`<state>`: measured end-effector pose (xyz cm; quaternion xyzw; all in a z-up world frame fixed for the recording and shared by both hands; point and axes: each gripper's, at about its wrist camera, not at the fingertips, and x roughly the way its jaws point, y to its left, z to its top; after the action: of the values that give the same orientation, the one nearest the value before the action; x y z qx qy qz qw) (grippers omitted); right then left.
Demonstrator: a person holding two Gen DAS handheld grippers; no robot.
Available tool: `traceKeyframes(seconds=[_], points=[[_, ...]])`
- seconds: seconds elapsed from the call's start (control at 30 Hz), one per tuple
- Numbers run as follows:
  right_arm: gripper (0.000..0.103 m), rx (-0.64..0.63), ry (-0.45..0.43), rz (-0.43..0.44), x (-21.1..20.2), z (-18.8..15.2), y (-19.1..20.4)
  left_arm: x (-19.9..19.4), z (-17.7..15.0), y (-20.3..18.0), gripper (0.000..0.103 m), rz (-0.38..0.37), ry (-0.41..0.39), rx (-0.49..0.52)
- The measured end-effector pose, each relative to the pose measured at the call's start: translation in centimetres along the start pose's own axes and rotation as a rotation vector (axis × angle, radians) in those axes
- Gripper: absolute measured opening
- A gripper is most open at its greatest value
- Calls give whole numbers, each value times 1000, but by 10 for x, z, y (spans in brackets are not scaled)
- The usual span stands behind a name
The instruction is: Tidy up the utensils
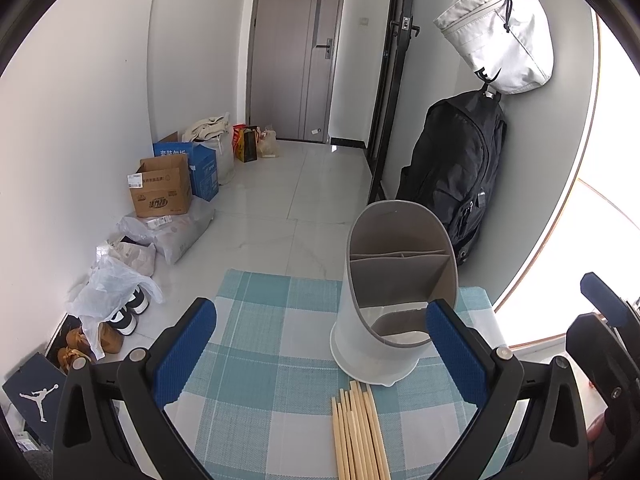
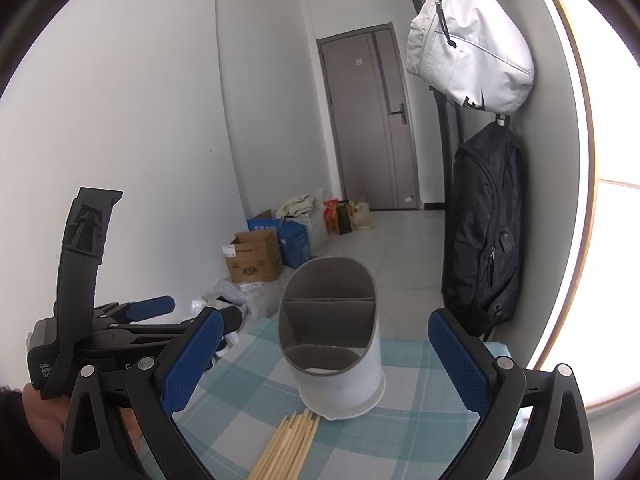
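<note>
Your left gripper (image 1: 320, 344) has its blue-padded fingers (image 1: 186, 346) spread wide, nothing between them; they frame the lower half of the left wrist view. Your right gripper (image 2: 326, 356) is just as wide, blue pads (image 2: 192, 360) bare, nothing held.

Bundle of pale wooden chopsticks (image 1: 360, 432) lies flat on the teal-and-white checked tablecloth (image 1: 260, 340), bottom centre of the left view, between the left fingers but not touched. Tips point up-frame, near the base of the white cylindrical utensil holder with grey slanted rim and inner dividers (image 1: 394, 292). Holder stands upright, centre-right of the frame, partly behind the right-hand pad. Its compartments look empty as far as they can be seen.

Right view: same chopsticks (image 2: 288, 448) at bottom centre, fanned, tips close to the holder (image 2: 336, 332), which sits mid-frame between the pads. Your left gripper also shows at lower left (image 2: 132, 324), with your hand (image 2: 40, 412) under it.

Outward: black backpack (image 1: 456, 172) and white sling bag (image 1: 500, 32) hang on the wall at right; grey door (image 1: 296, 48) at top centre; brown cardboard box (image 1: 160, 188), blue box (image 1: 200, 168), plastic bags (image 1: 112, 292) and shoes (image 1: 128, 316) along the left wall on the pale tiled floor (image 1: 304, 192).
</note>
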<state>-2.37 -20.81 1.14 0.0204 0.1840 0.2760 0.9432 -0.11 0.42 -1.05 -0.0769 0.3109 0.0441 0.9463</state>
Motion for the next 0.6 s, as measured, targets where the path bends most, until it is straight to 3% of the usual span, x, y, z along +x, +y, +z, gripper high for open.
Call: traceKeyframes(seconds=[0.37, 0.6], points=[[103, 0, 27, -15, 4, -1, -2, 10, -6, 3, 102, -9, 57, -7], [103, 32, 66, -46, 12, -2, -12, 25, -13, 10, 102, -44, 150, -9]])
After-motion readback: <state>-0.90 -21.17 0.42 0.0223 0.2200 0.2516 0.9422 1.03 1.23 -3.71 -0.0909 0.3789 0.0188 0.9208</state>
